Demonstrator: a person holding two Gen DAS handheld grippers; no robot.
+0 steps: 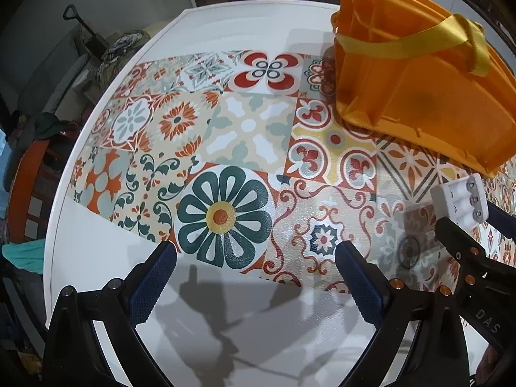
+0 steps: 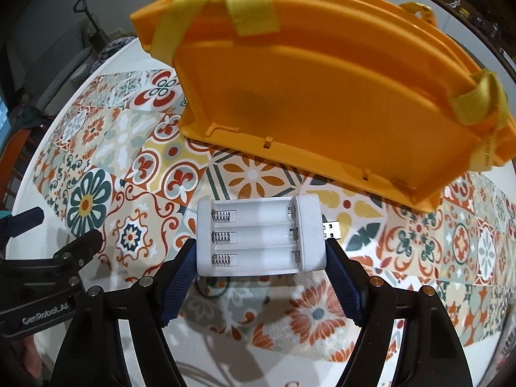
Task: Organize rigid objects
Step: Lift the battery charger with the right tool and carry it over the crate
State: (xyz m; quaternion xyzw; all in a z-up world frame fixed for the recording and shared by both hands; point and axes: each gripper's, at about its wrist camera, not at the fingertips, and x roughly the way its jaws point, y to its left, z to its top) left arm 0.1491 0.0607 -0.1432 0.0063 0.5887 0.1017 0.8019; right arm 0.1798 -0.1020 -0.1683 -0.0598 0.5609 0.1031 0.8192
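- Left gripper (image 1: 256, 251): my jaws stand wide apart with nothing between them, hanging over the patterned mat (image 1: 222, 148) and the white table (image 1: 96, 242) beneath.
- Battery charger (image 2: 260, 234): white, three empty bays, springs at the left end and contacts at the right. It sits crosswise between my right gripper's blue pads, its short ends against them, the open bays facing the camera.
- Right gripper (image 2: 261, 258): my jaws are clamped on the charger, one pad on each end. It appears held clear of the mat, though I cannot tell this for certain.
- USB plug (image 2: 332, 228): projects from the charger's right end, just above my right pad.
- Orange basket (image 2: 322, 96): lies beyond the charger, apart from it, with yellow ribbon handles (image 2: 248, 3). From the left wrist view it stands at the upper right, the charger just below its near edge.
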